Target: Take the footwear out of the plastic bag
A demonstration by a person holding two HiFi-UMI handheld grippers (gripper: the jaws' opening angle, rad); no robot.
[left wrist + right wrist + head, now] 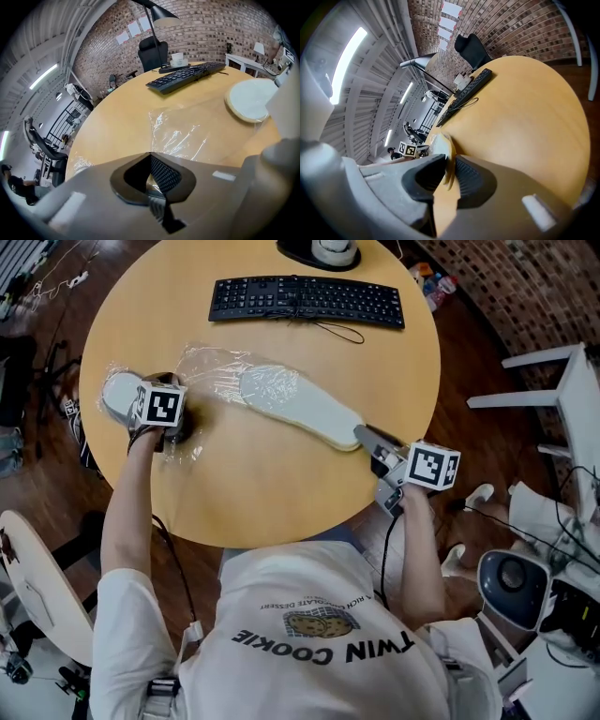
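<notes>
A flat white slipper (300,404) lies across the round wooden table (272,493), its far end still under the clear plastic bag (211,367). My right gripper (367,439) is shut on the slipper's near end. In the right gripper view the thin pale edge of the slipper (446,157) sits pinched between the pads of the right gripper (447,176). My left gripper (178,427) is shut on the bag's crinkled left part, beside a second white slipper (117,395). The left gripper view shows film at the left gripper (152,180), the bag (187,129) spreading ahead and the slipper (251,98) at right.
A black keyboard (305,299) with a looped cable lies at the table's far side, behind it a dark lamp base (323,251). White furniture (562,381) and floor clutter stand to the right of the table. The person's torso is at the near edge.
</notes>
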